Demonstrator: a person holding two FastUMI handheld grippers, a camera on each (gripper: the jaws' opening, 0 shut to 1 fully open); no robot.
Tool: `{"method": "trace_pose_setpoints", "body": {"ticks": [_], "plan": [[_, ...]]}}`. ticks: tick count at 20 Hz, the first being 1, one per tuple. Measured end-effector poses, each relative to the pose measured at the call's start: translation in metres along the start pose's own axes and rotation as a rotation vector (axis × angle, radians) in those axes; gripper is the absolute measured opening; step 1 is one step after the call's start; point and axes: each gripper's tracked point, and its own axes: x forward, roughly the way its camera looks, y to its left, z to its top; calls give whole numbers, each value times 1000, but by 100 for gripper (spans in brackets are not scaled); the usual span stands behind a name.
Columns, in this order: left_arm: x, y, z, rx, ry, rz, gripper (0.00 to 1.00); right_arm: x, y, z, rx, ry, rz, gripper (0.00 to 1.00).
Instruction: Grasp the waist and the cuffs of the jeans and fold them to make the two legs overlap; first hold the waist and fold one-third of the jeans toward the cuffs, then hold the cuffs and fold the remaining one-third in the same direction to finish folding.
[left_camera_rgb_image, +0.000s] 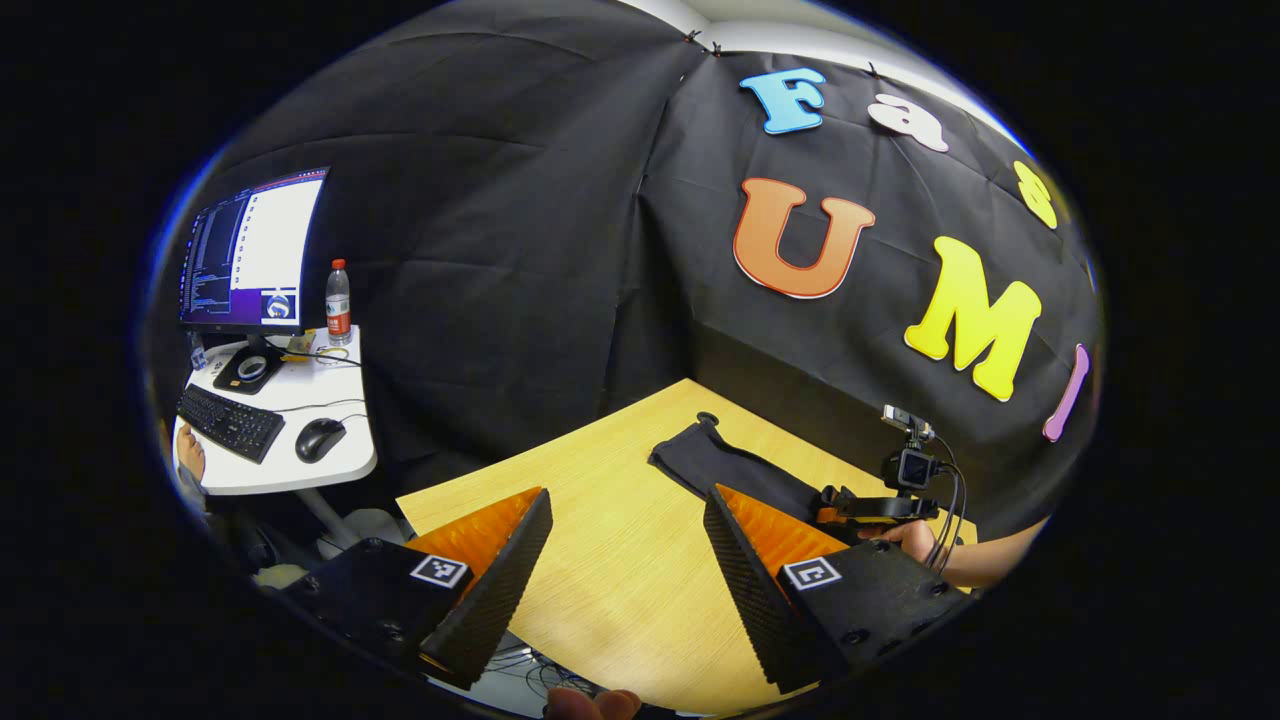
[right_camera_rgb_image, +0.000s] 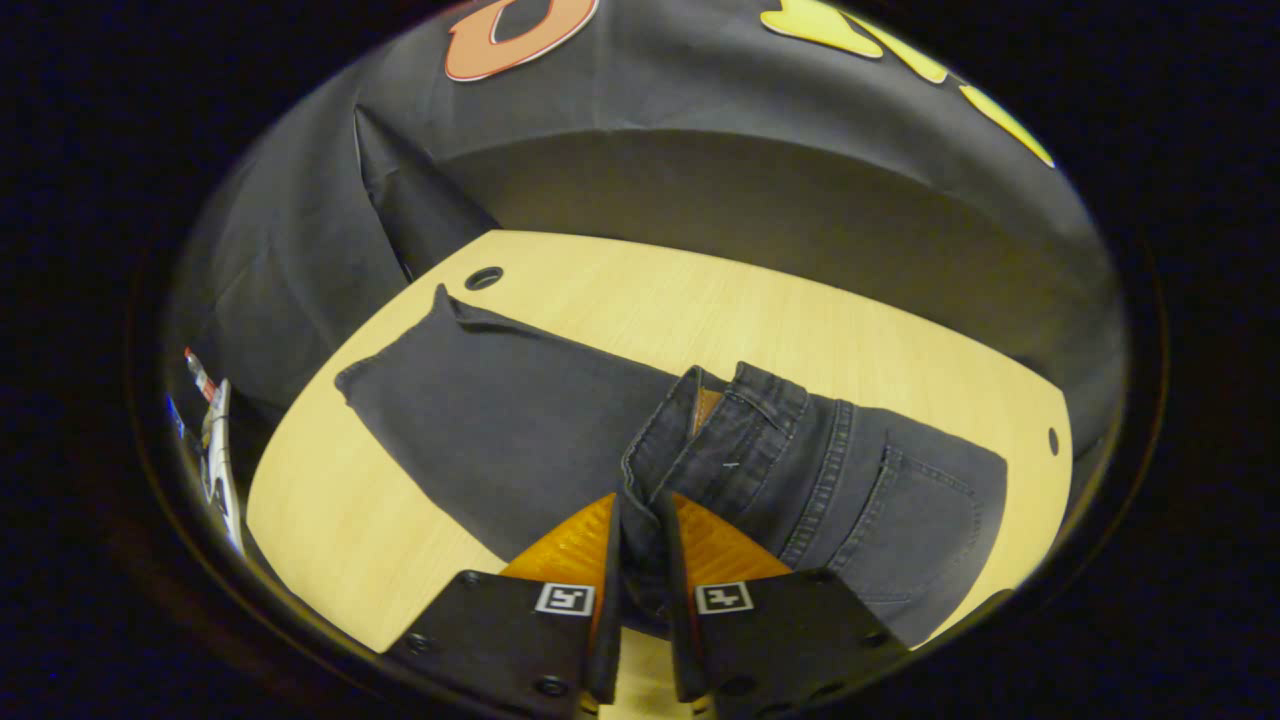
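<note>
Two grippers are in my hands here, and they stand very differently. My right gripper (right_camera_rgb_image: 637, 520) has its fingers drawn narrow, both pressing on a bunched fold at the waist of the dark jeans (right_camera_rgb_image: 520, 420), which is lifted up off the wooden table (right_camera_rgb_image: 800, 320) between them. From there the legs stretch flat across the tabletop toward the cuffs at the far left corner, near a round cable hole (right_camera_rgb_image: 484, 277); the seat and back pocket lie to the right of my grip. My left gripper (left_camera_rgb_image: 628, 535) is spread wide with nothing between its fingers, held above bare wood near the table's front edge. In the left gripper view I see the cuff end of the jeans beyond its right finger, and past that the right gripper's body with its small camera (left_camera_rgb_image: 912, 465), cables and the hand (left_camera_rgb_image: 915, 540) holding it. Off to the left stands a white side desk (left_camera_rgb_image: 290, 470) with a monitor (left_camera_rgb_image: 250, 250), keyboard (left_camera_rgb_image: 230, 422), mouse (left_camera_rgb_image: 320, 438) and a water bottle (left_camera_rgb_image: 338, 302).
</note>
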Motion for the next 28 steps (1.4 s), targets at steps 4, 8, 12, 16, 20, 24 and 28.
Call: {"method": "trace_pose_setpoints", "body": {"ticks": [4,8,12,16,20,24,28], "plan": [[10,-9,3,2,3,-25,99,-15,11,7,21,-26,69,36],[36,-23,9,3,5,-87,99,-69,16,17,1,-76,120,79],[80,-35,16,-46,4,-158,98,-148,11,28,-3,-150,175,79],[131,-51,1,-167,68,-237,99,-242,-12,34,-51,-256,198,72],[176,-70,-13,-296,127,-285,99,-303,-63,39,-76,-334,103,79],[224,-79,-26,-429,166,-304,98,-338,-113,36,-149,-368,-61,90],[272,-79,-51,-631,242,-274,98,-360,-130,24,-138,-363,-104,88]]}}
